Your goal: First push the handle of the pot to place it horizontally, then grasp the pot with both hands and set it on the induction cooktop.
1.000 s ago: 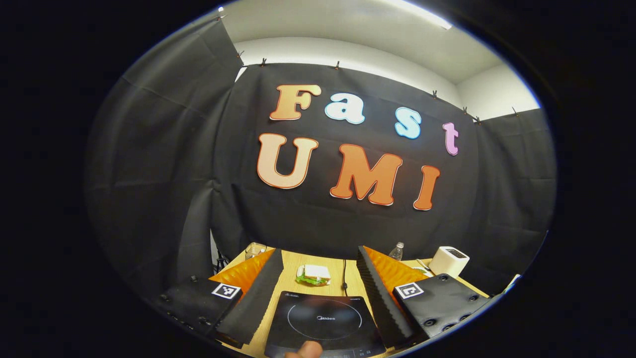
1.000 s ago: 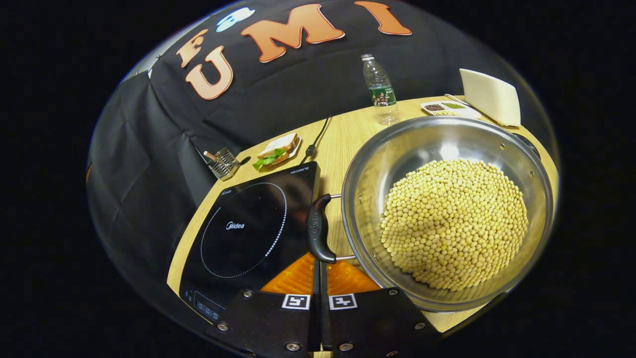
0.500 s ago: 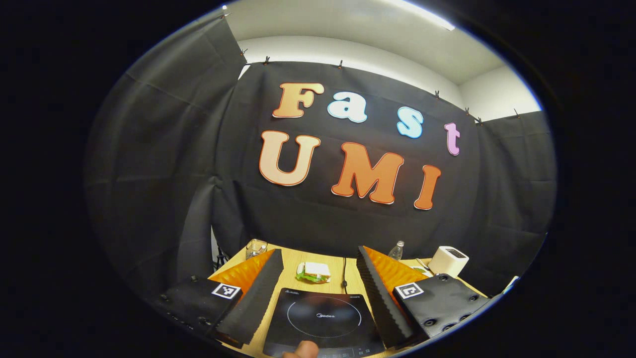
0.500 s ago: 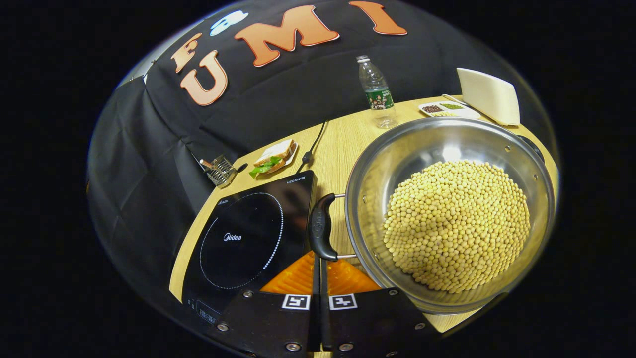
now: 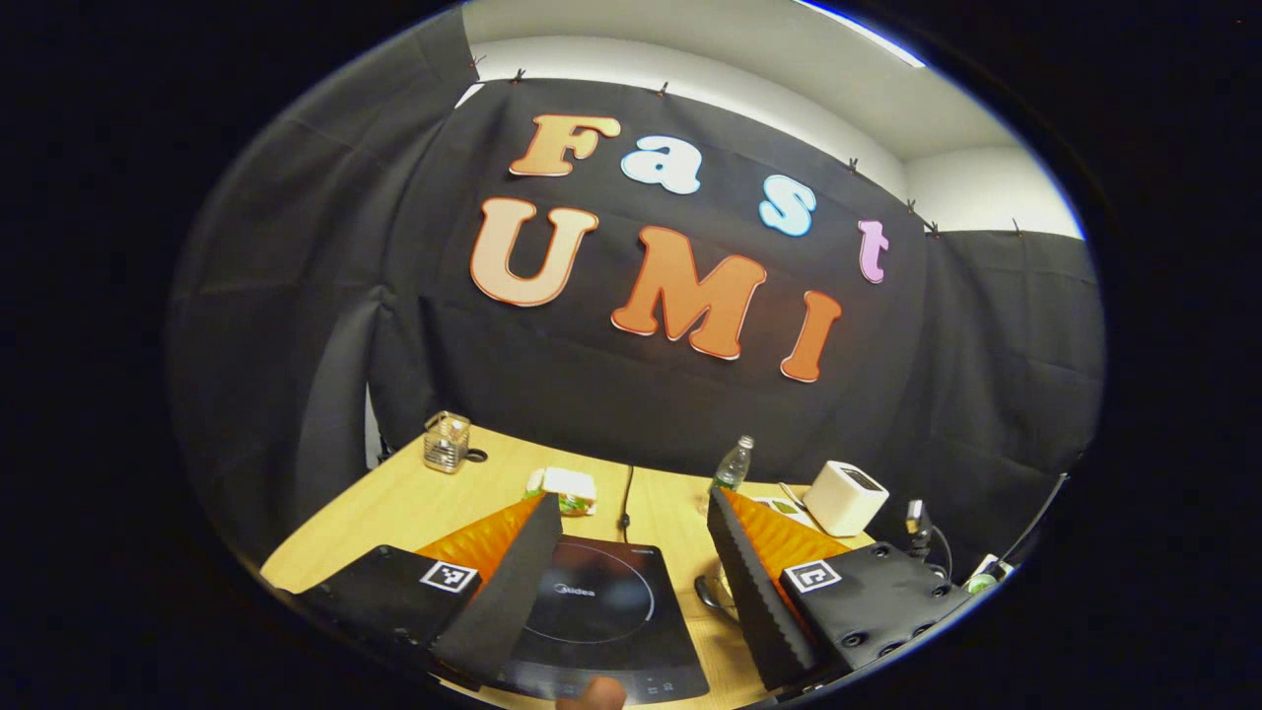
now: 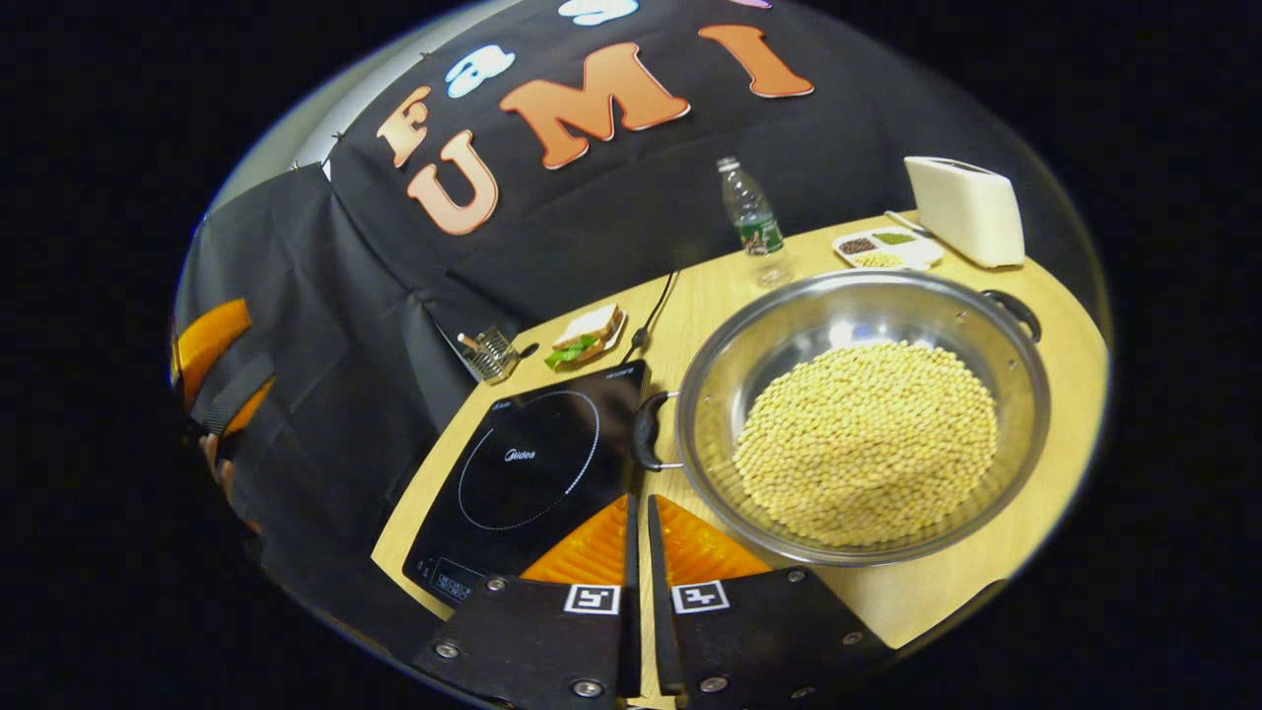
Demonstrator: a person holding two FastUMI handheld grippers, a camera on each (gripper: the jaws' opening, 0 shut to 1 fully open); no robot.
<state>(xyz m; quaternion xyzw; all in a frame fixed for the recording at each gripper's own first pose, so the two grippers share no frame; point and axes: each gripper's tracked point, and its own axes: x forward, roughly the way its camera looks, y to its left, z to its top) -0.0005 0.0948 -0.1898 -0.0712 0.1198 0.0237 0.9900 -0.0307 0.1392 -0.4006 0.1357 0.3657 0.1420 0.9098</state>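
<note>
A steel pot [image 6: 702,399] full of pale beans [image 6: 868,434] stands on the wooden table, right of the black induction cooktop [image 6: 537,463]. Its black side handles sit at its left [image 6: 646,431] and far right [image 6: 1014,311]. My right gripper [image 6: 639,503] is shut, empty, a short way in front of the left handle and apart from it. My left gripper [image 5: 631,498] is open and empty above the near edge of the cooktop [image 5: 601,611]. That gripper [image 6: 212,360] and the hand holding it also show at the far left in the right gripper view.
A water bottle [image 6: 754,222], a white box-like appliance [image 6: 966,210] and a small divided tray [image 6: 882,248] stand behind the pot. A sandwich [image 6: 587,335], a glass holder [image 6: 488,355] and a black cable [image 6: 656,311] lie behind the cooktop.
My right gripper has drawn back from the pot's left handle, so the pot looks smaller. My left gripper has shifted and tilted down, and more of the table shows.
</note>
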